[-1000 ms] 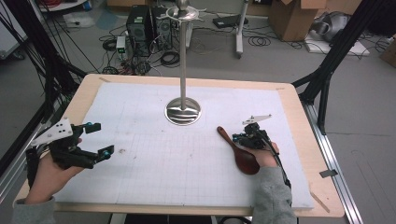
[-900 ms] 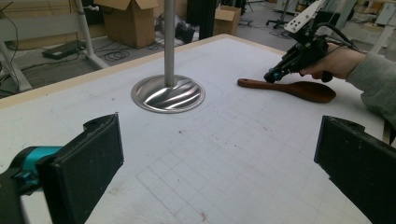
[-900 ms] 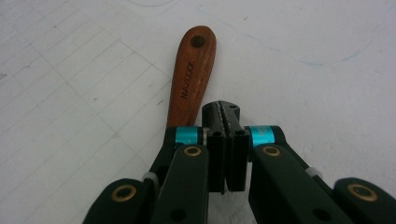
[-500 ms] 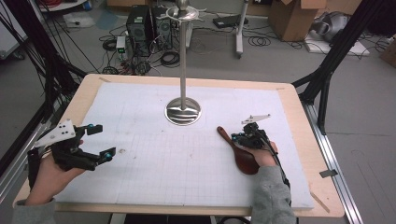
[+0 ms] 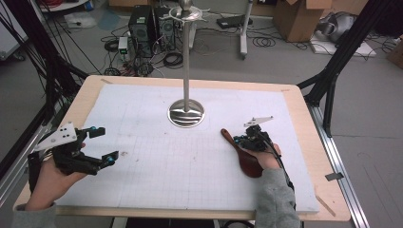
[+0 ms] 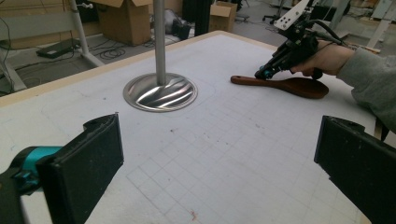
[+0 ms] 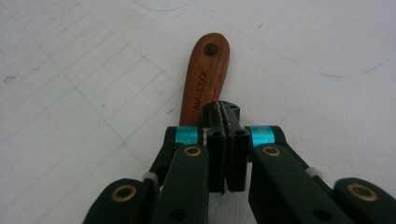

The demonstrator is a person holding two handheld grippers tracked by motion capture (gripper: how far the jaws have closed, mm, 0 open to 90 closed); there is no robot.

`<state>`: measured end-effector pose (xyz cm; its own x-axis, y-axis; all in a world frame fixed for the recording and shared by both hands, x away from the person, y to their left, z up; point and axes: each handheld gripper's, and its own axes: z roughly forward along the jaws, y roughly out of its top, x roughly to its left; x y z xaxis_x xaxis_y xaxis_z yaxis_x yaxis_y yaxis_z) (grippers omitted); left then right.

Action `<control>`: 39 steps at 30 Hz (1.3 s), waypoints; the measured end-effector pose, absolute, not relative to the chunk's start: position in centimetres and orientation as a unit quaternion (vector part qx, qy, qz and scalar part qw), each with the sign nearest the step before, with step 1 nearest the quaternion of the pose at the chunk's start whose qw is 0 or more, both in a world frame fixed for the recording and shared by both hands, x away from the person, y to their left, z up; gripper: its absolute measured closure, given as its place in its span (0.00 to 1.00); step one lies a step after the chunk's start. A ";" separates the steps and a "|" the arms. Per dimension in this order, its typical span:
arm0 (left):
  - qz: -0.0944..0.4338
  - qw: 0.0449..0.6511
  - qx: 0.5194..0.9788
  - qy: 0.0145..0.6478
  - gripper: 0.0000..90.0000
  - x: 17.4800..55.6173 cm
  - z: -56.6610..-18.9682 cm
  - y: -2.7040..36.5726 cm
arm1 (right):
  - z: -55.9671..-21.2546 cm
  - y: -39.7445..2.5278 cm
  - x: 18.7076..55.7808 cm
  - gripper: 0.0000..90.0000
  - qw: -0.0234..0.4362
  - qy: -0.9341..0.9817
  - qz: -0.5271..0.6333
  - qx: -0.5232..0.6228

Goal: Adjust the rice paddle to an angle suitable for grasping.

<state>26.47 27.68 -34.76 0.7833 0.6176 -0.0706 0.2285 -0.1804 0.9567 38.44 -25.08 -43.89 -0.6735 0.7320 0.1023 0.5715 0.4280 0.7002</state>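
A dark wooden spoon [image 5: 249,163] lies flat on the white gridded mat, right of centre, with its handle [image 7: 205,70] pointing away from the person. My right gripper [image 5: 240,141] is shut, its tips low over the handle [image 6: 247,80] near the bowl end. The pads press together and I see nothing between them [image 7: 223,112]. My left gripper [image 5: 105,144] hovers near the mat's left edge, jaws wide open and empty [image 6: 219,158], facing the spoon [image 6: 299,87] and the stand.
A tall metal pole on a round shiny base [image 5: 186,114] stands at the middle back of the mat [image 5: 157,166]. The wooden table rim [image 5: 304,114] frames the mat. Cables, computers and boxes lie on the floor beyond.
The left gripper has drifted slightly toward the near edge, still open. The right gripper and spoon stay where they were.
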 end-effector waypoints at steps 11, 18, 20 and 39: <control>0.168 0.574 0.751 0.281 0.02 26.4 -34.7 27.6 | -43.8 -24.6 38.2 0.99 0.105 0.848 0.364 0.371; 0.167 0.571 0.752 0.282 0.02 26.5 -34.8 27.5 | -43.7 -24.1 38.1 0.99 0.098 0.858 0.356 0.358; 0.167 0.571 0.753 0.283 0.02 26.5 -34.9 27.6 | -43.6 -24.0 38.1 0.99 0.098 0.860 0.353 0.354; 0.164 0.565 0.757 0.283 0.02 26.6 -35.1 27.4 | -43.4 -22.8 37.8 0.99 0.084 0.878 0.348 0.318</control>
<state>26.63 27.39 -35.12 0.7853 0.6150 -0.0716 0.2432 -0.2001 0.9491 37.75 -22.77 -43.44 -0.7830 0.6177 0.0737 0.5004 0.5550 0.6644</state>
